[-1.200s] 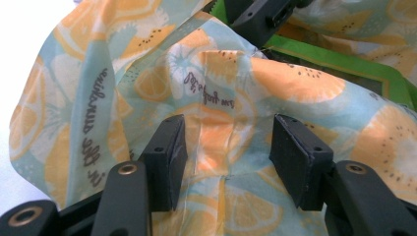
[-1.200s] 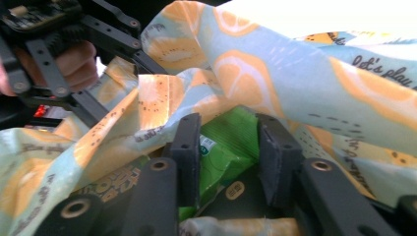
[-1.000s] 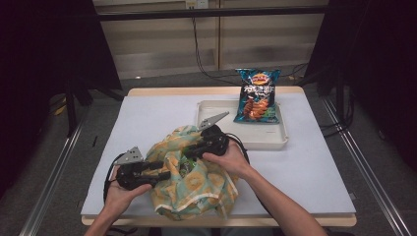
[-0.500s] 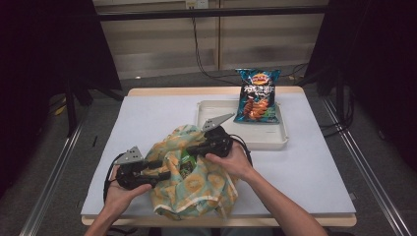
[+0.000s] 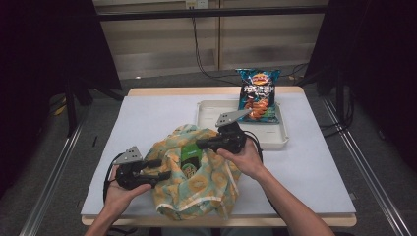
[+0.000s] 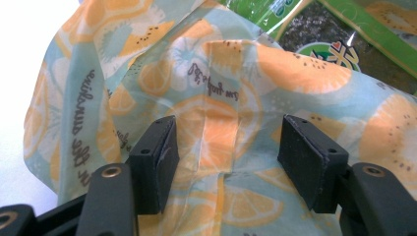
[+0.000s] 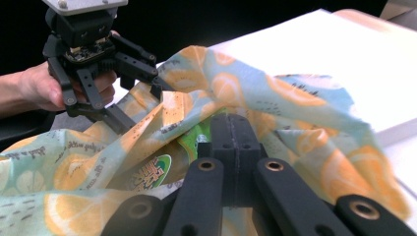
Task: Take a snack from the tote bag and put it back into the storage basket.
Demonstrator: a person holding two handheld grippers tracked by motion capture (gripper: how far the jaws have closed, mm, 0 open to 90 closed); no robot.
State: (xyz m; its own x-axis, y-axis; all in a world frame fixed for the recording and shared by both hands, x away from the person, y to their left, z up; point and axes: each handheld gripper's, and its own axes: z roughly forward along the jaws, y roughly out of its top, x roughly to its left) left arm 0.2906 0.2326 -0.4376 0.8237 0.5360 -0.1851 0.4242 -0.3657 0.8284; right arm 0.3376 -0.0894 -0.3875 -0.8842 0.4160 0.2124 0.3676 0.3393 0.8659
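The white rectangular table (image 5: pixel 147 123) carries everything, its near edge partly hidden behind the person's forearms. On its near middle lies the soft cloth bag printed with orange slices on pale blue-green (image 5: pixel 201 182), crumpled so that its outline and handles are hard to make out; its mouth gapes upward. Beyond the cloth bag, toward the far right, sits a shallow cream-white rectangular tray (image 5: pixel 280 140), and a blue crisp packet with an orange picture (image 5: pixel 256 96) lies across the tray's far edge, its print too small to read. Inside the cloth bag's mouth is a green foil snack packet with a round logo (image 5: pixel 189 160), mostly covered by folds of cloth, so only a patch of it shows. At the cloth bag's left edge the left gripper (image 6: pixel 226 152) has its jaws a fair way apart and they have just been opening; a fold of the cloth lies between them, and the pads stand clear of it on both sides. Over the cloth bag's far right rim the right gripper (image 7: pixel 235 147) has its jaws pressed fully together; in the right gripper view cloth is bunched around their tips, but whether any is pinched between the pads cannot be told.
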